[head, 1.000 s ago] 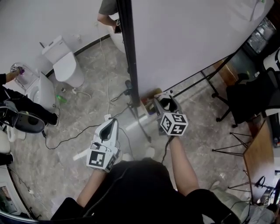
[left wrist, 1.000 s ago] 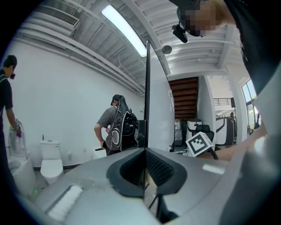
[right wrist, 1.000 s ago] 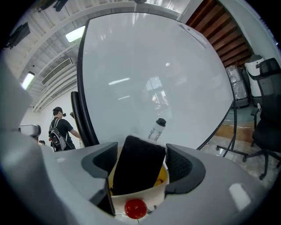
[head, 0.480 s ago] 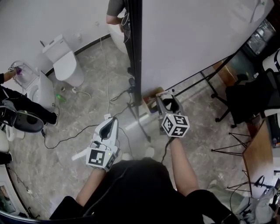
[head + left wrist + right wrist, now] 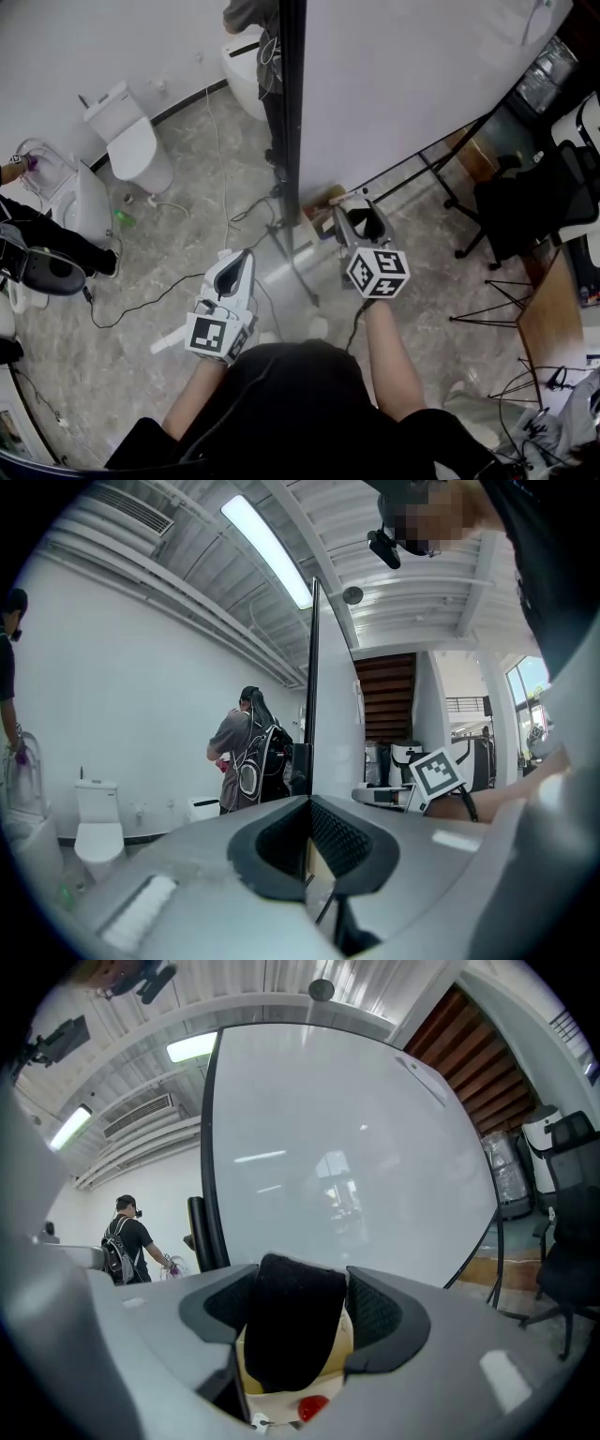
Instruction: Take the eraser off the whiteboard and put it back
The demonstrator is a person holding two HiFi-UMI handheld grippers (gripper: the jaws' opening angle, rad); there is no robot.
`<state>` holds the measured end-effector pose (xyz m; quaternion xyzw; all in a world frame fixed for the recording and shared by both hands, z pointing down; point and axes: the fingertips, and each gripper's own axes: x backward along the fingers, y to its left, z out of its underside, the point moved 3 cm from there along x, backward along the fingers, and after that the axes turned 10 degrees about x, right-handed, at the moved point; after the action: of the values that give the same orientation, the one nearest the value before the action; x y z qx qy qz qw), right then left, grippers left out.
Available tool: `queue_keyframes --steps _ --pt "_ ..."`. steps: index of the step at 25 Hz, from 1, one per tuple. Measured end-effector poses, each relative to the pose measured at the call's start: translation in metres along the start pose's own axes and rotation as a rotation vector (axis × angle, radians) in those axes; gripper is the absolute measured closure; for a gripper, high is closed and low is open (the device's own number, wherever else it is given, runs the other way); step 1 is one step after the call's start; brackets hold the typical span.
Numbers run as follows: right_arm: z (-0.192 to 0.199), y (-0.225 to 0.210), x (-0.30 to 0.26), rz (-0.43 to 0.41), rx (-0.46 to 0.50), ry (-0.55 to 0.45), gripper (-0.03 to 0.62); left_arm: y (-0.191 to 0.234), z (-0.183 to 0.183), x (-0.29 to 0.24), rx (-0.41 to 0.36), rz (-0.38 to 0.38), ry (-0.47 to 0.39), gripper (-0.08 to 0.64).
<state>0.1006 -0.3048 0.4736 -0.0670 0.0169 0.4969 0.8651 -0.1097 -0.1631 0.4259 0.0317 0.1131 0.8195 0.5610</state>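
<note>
My right gripper (image 5: 362, 221) is shut on the eraser (image 5: 293, 1324), whose black felt face and yellowish body fill the space between the jaws. Those jaws have just been closing on it. The eraser (image 5: 365, 225) is held level just before the lower edge of the whiteboard (image 5: 422, 84), whose white face fills the right gripper view (image 5: 347, 1147). To the left, my left gripper (image 5: 235, 269) hangs over the floor, away from the board, with its pads together and nothing in it (image 5: 307, 841).
The board's black post (image 5: 290, 112) stands between the grippers. A white toilet (image 5: 128, 142) and a person (image 5: 246, 14) are at the back left. A black office chair (image 5: 527, 202) and a wooden desk (image 5: 544, 319) are at the right. Cables (image 5: 159, 292) lie on the floor.
My right gripper has risen a little with the eraser between its jaws. The left gripper has stayed where it was.
</note>
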Motion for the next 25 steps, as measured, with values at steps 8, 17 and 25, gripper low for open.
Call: queue_keyframes --steps 8,17,25 --pt "-0.03 0.01 0.029 -0.004 0.038 -0.071 0.296 -0.01 -0.001 -0.005 -0.012 0.073 0.0 0.555" --pt "-0.061 0.023 0.083 0.026 0.079 -0.122 0.296 -0.027 -0.002 -0.016 -0.006 0.141 0.021 0.555" --pt "-0.07 0.032 0.122 0.067 0.103 -0.143 0.296 -0.046 0.003 -0.019 -0.014 0.235 0.005 0.555"
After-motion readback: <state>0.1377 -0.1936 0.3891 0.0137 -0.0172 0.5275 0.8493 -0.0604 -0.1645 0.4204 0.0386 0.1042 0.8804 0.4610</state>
